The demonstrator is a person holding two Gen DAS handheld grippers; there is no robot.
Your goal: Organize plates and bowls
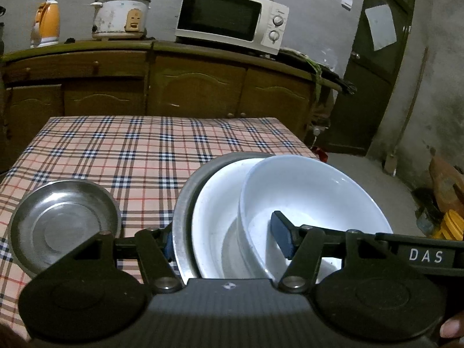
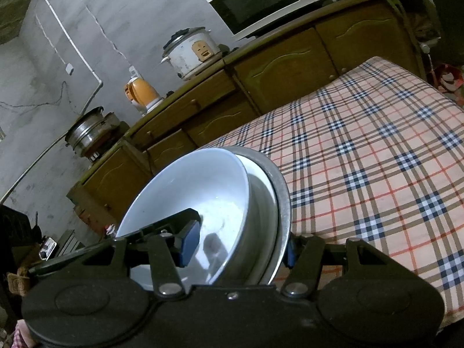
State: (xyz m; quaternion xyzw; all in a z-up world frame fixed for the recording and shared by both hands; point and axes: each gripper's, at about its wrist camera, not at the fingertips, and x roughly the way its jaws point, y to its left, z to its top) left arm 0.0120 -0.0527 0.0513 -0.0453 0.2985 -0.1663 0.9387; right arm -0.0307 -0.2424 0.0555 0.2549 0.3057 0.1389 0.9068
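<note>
A stack of three dishes is held tilted over the checked tablecloth (image 1: 130, 150): a steel plate (image 1: 181, 217) outermost, a white plate (image 1: 214, 203) in it, and a white bowl (image 1: 313, 191) on top. My left gripper (image 1: 226, 240) is shut on the stack, with one blue pad inside the bowl and the other finger behind the steel plate's rim. My right gripper (image 2: 240, 246) clamps the same stack the same way, its pad inside the white bowl (image 2: 197, 185) and its other finger outside the steel plate (image 2: 282, 185). A smaller steel plate (image 1: 66, 223) lies on the cloth to the left.
Behind the table stands a wooden cabinet (image 1: 197, 87) with a microwave (image 1: 232, 17), a rice cooker (image 1: 120, 14) and an orange kettle (image 1: 46, 24). A dark door (image 1: 377, 66) is at the right, with clutter on the floor (image 1: 443, 203) below it.
</note>
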